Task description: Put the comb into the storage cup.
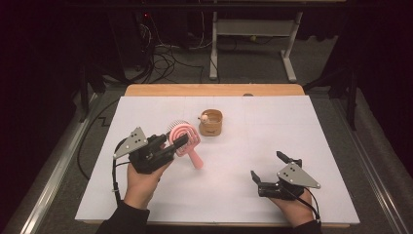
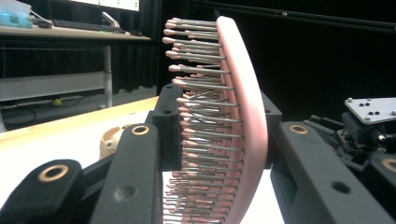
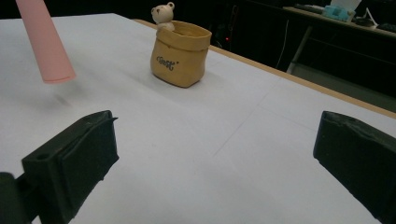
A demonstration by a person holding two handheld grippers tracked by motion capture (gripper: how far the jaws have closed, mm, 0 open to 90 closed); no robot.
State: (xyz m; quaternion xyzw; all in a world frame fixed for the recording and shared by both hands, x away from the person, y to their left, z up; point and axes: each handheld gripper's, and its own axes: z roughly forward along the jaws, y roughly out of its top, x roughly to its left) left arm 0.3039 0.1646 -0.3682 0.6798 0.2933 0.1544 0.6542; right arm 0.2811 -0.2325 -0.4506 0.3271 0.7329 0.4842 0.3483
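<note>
Your table (image 1: 272, 131) lies white under both hands. Your left gripper (image 1: 168, 146) is clamped on the pink hairbrush (image 1: 186, 139), lifted off the surface, bristles crowding its camera, handle end cut off there. Your right gripper (image 1: 267, 166) rests low, jaws wide apart, nothing between. Beyond the brush stands the tan bear pot (image 1: 211, 122); its lettering is hard to read.

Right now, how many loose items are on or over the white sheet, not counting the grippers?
2. A pink hairbrush clamped by its head in the left gripper, handle hanging clear of the sheet; a tan bear pot standing mid-sheet, farther back.
</note>
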